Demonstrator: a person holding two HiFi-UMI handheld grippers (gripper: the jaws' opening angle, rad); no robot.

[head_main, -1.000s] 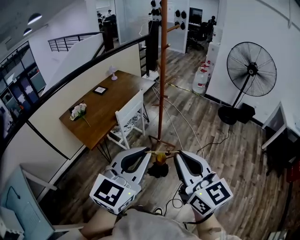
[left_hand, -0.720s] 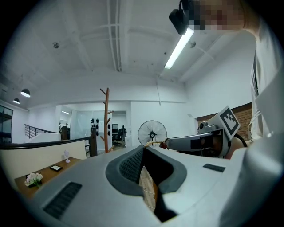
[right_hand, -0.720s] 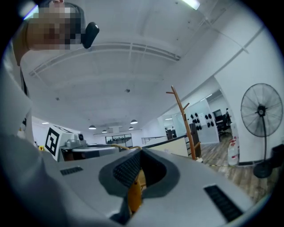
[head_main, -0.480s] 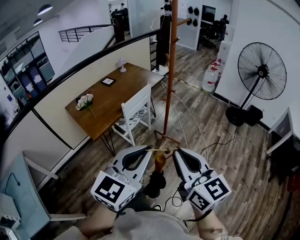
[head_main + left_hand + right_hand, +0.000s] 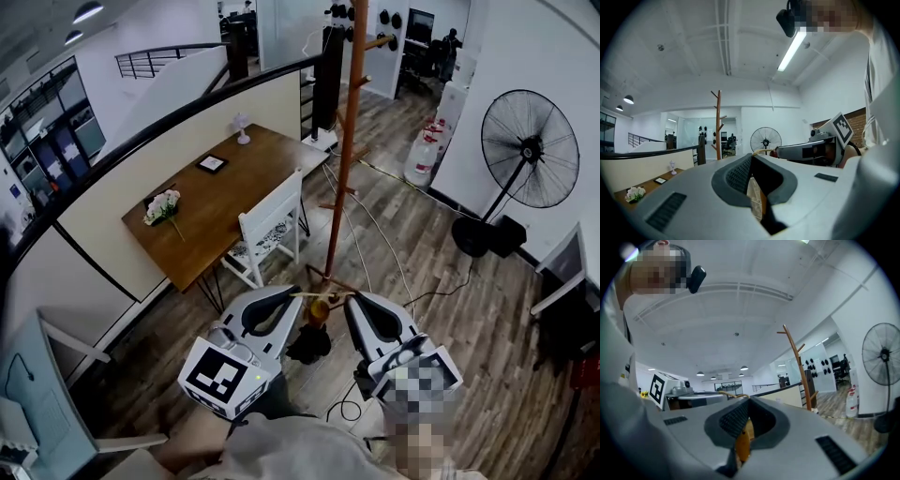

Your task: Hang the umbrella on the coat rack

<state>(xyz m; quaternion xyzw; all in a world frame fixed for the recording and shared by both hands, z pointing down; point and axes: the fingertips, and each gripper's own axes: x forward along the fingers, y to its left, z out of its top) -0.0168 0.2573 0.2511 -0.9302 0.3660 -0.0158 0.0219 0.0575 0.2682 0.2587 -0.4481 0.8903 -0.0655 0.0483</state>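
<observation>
Head view: left tool [image 5: 298,294] and right tool [image 5: 350,298], each pinching strap [image 5: 324,295] of hanging umbrella [image 5: 309,345]; coat rack [image 5: 344,159] beyond.

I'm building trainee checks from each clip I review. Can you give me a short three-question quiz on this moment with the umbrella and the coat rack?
1. True or false: the umbrella already hangs on the coat rack.
2. Left claw, right claw: which is shut on the umbrella's cord? A. left only B. right only C. both
3. Fill in: the white chair stands at the wooden ____.
Key: 1 false; it hangs from the cord between the claws, short of the rack. 2 C. 3 table.
</observation>
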